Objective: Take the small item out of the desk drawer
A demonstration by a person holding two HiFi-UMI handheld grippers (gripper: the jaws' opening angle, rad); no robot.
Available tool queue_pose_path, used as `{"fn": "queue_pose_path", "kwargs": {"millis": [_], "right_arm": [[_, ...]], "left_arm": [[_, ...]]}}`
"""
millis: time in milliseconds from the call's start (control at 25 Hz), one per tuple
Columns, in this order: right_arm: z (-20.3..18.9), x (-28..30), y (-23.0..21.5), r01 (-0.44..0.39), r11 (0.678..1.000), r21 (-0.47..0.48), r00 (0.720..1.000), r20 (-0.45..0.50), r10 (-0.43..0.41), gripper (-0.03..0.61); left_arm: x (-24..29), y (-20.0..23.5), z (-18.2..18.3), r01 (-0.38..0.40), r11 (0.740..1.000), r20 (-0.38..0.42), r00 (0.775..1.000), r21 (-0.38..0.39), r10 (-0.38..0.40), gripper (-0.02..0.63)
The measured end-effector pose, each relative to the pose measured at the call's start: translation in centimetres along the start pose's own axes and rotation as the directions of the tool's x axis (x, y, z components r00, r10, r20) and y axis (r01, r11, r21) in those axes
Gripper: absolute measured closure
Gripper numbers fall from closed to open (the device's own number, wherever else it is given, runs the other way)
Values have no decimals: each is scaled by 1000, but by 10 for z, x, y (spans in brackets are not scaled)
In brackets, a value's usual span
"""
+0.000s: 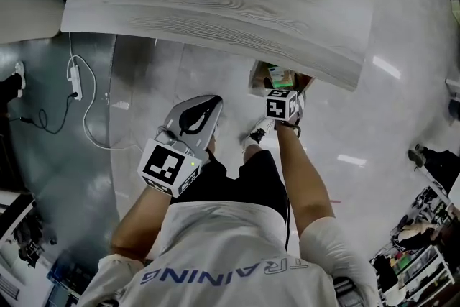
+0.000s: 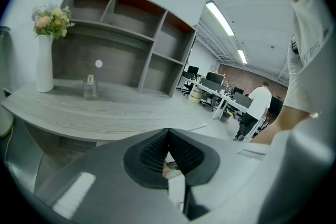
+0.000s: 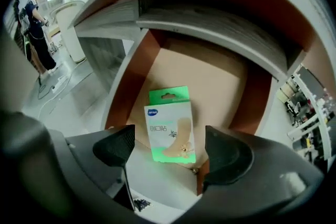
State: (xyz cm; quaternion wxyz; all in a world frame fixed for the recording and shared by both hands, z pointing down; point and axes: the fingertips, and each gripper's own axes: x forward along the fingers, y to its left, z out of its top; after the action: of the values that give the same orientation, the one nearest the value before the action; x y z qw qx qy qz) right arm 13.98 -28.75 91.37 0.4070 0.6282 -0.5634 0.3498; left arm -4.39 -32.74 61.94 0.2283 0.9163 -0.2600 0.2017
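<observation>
— What did we read on the packet (image 3: 169, 126)?
— Chinese characters and a blue logo. It was green-and-white, lying in the open drawer (image 3: 226, 76). Our right gripper (image 3: 169, 148) gaped before it; our left gripper (image 2: 168, 150) was closed, empty.

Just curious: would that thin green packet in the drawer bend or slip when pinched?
Probably light and slightly bendy: the packet looks flat, like thin card. Its printed face seems smooth, so it might slip. It shouldn't roll.
</observation>
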Motion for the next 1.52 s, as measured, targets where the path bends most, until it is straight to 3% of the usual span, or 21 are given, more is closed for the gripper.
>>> {"fn": "queue_pose_path", "kwargs": {"millis": [280, 440, 560, 1080, 1200, 1360, 1520], "right_arm": [[-9, 19, -2, 47, 999, -15, 999, -21, -48, 170], [-7, 20, -2, 62, 997, -38, 998, -5, -62, 242], [-6, 15, -1, 62, 996, -61, 998, 13, -61, 254], [-10, -96, -3, -9, 1000, -12, 985, 171, 10, 258], [5, -143, -6, -23, 1000, 10, 966, 257, 20, 258], [56, -205, -32, 4, 999, 50, 916, 401, -24, 258], [87, -273, -41, 1, 996, 90, 872, 487, -44, 258]], "left_arm": [[-3, 8, -5, -20, 999, 5, 1000, -32, 21, 612], [-4, 11, -8, -33, 999, 3, 999, -31, 33, 612], [-6, 10, -8, -42, 999, 2, 999, -25, 42, 612], [-26, -39, 36, 3, 999, 45, 999, 52, -6, 612], [-34, -56, 53, 18, 993, 68, 997, 119, -26, 612], [-35, -72, 89, 66, 980, 133, 987, 188, -91, 612], [-53, -83, 113, 81, 979, 164, 980, 189, -113, 612]]}}
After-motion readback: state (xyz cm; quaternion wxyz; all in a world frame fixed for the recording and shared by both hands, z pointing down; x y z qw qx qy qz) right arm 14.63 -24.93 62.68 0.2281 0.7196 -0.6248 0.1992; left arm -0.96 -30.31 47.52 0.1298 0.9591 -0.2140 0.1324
